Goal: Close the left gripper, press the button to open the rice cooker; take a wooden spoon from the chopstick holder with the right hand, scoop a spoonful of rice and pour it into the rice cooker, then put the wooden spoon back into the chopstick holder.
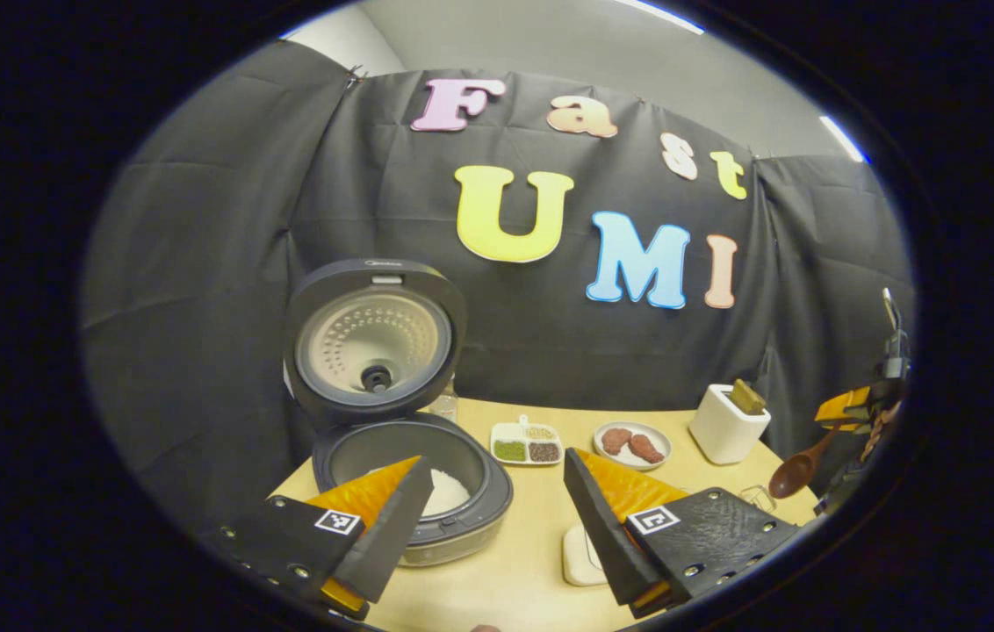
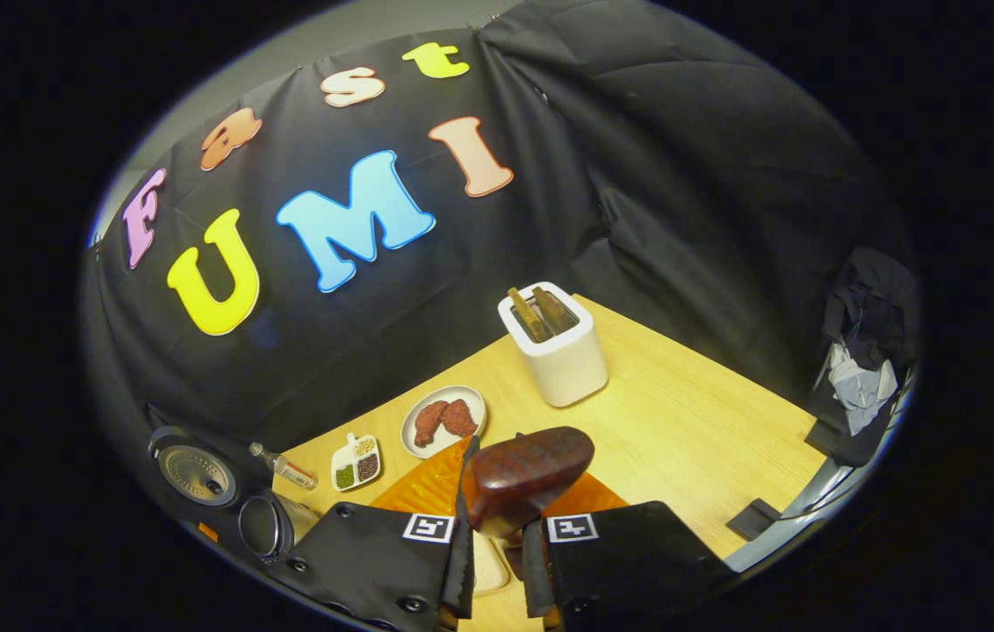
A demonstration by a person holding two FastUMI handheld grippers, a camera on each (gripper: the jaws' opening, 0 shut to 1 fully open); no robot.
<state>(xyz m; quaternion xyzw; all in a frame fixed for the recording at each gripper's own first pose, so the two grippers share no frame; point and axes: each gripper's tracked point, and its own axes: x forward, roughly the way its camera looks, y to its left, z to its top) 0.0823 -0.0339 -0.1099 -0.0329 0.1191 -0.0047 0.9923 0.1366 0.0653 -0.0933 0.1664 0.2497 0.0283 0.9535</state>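
Two containers matter most, taken from the left. First comes the rice cooker (image 1: 409,474), lid up, its inner pot showing a patch of white rice behind the left gripper (image 1: 497,518), whose fingers stand wide apart with nothing between them. Next along the wooden table (image 1: 532,544) sit a small divided dish (image 1: 526,442) of green, dark and pale grains, then a plate (image 1: 632,444) with two reddish-brown pieces, then the white chopstick holder (image 1: 728,424) with a wooden piece poking from its top. Farthest right, the wooden spoon (image 1: 800,470) hangs bowl-down in the right gripper (image 2: 497,535), which is closed narrowly on the handle just behind the bowl (seen close in the right gripper view). The spoon looks light, stiff and smooth, so it may pivot between the pads; a hold near the bowl probably keeps a loaded scoop level.
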